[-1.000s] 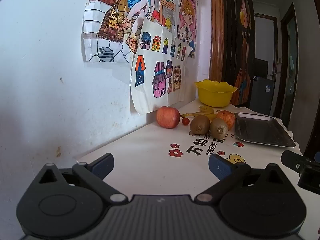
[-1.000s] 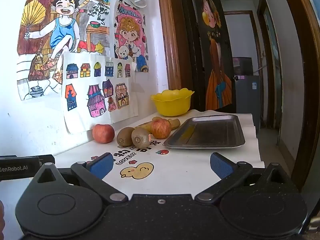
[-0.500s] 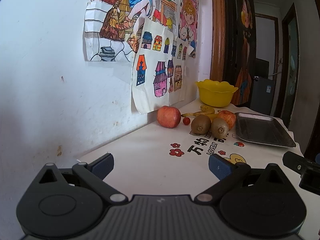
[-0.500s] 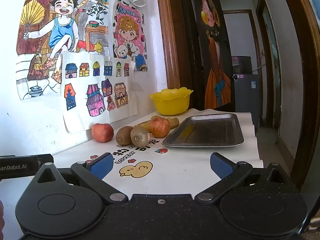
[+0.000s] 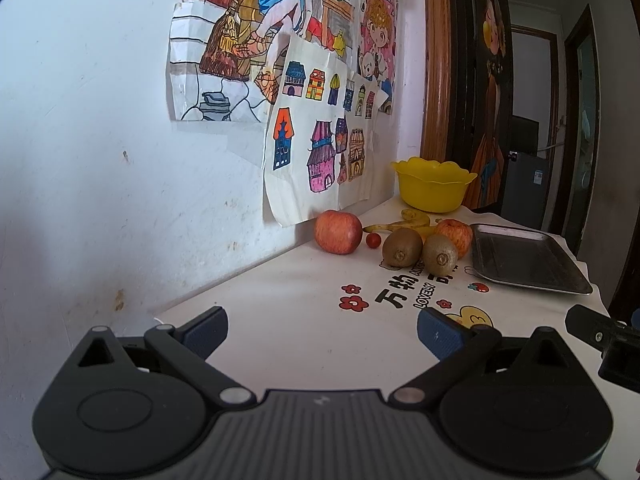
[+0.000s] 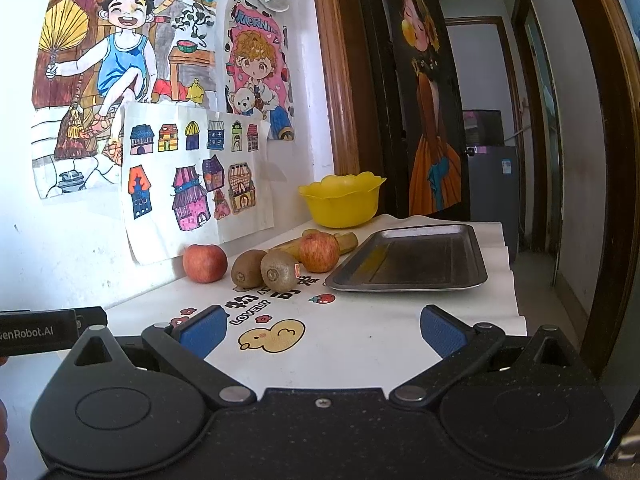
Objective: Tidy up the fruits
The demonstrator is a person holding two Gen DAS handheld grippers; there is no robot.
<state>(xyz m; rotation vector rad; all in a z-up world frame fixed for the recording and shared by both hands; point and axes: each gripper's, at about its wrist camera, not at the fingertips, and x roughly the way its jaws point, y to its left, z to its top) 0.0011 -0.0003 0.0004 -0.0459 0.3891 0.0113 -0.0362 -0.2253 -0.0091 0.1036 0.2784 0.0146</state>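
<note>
Both views are evenly lit by soft daylight. Faint shadows are cast under the fruit on the counter (image 5: 304, 320). A yellow reflection is seen on the metal tray (image 6: 412, 260). Straight lines are bowed by fisheye distortion, and the corners are blacked out. Focus is sharp throughout.

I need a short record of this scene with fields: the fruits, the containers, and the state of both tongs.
fruits: two apples, two kiwis, bananas, one cherry tomato, all loose on the table
containers: yellow bowl at the back, metal tray to the right of the fruits; tray holds no fruit
left tongs: open, holding nothing
right tongs: open, holding nothing
</note>
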